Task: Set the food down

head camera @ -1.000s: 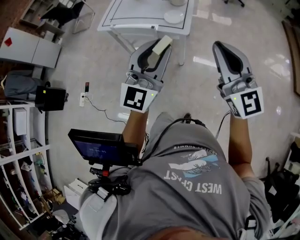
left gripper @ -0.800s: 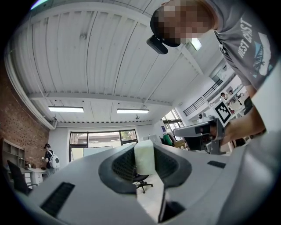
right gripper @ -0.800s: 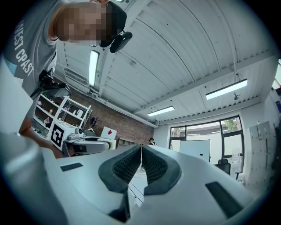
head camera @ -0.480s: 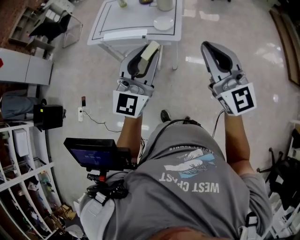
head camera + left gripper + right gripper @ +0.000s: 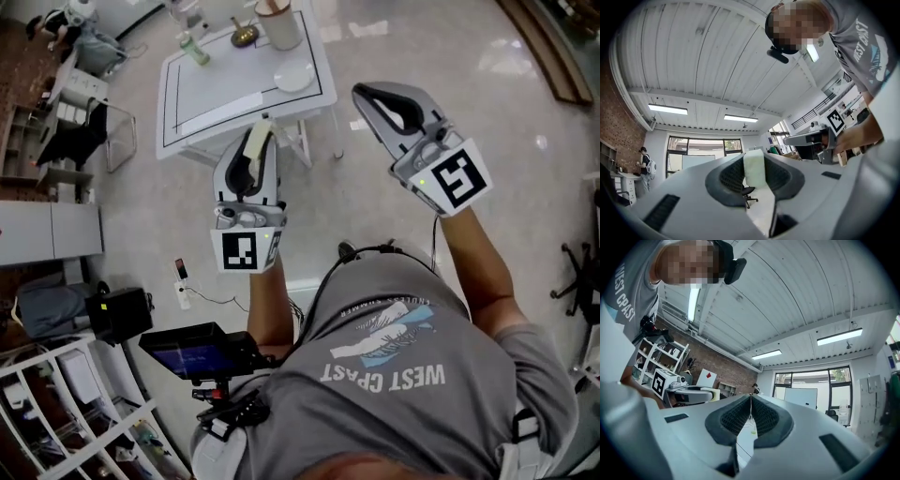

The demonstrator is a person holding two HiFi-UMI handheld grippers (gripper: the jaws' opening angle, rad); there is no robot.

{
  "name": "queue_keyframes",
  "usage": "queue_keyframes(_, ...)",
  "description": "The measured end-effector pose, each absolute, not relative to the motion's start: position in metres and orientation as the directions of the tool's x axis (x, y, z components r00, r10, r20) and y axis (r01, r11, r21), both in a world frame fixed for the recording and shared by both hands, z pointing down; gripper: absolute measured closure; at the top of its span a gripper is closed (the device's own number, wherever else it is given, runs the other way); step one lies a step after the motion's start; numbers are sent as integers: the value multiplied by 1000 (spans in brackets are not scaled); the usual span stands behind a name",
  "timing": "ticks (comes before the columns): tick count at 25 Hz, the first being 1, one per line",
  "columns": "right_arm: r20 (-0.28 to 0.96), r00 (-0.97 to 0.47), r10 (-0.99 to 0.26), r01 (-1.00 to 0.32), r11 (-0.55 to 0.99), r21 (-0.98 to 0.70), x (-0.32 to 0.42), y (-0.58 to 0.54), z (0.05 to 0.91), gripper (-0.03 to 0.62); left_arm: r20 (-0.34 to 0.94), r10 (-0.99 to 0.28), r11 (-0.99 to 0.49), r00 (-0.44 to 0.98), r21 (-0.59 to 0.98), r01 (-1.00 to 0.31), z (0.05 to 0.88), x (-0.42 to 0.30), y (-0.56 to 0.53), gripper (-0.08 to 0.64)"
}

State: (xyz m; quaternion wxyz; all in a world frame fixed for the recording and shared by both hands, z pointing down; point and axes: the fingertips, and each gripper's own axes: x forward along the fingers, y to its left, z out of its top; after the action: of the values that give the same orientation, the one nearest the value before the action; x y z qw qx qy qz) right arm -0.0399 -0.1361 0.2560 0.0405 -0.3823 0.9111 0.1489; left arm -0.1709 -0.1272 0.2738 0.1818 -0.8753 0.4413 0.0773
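Fingers of the left gripper are clamped on a pale cream rectangular block of food, which is held in the air by the near edge of a white square table. Right gripper has its fingers pressed together on nothing. On the table stand a small round white plate and a beige cylindrical cup, its contents too small to tell

Pale food block, upright, gripped
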Motion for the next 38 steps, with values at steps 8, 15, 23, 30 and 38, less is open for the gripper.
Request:
queue_keyframes(8, -162, -689, -706, -722, 651, 234, -19, -155, 244, 586, -283, -737, -571, 614, -228, -789, 266, -151, -149, 456)
queue_keyframes(15, -149, -704, -695, -709, 674, 209, -7, -188, 251, 586, -261, -749, -566, 609, -227, -793, 268, -135, -178, 456)
queue_keyframes(23, -170, -739, -651, -673, 711, 204, 14, -225, 250, 585, -257, -774, -528, 578, -242, -814, 266, -110, -210, 456)
queue_keyframes(30, -174, -770, -614, -638, 745, 196, 28, -247, 256, 586, -241, -800, -496, 550, -250, -831, 270, -94, -224, 456)
queue_keyframes(38, -160, -767, -622, -642, 748, 171, 18, -270, 261, 585, -245, -800, -493, 548, -255, -832, 268, -107, -248, 456)
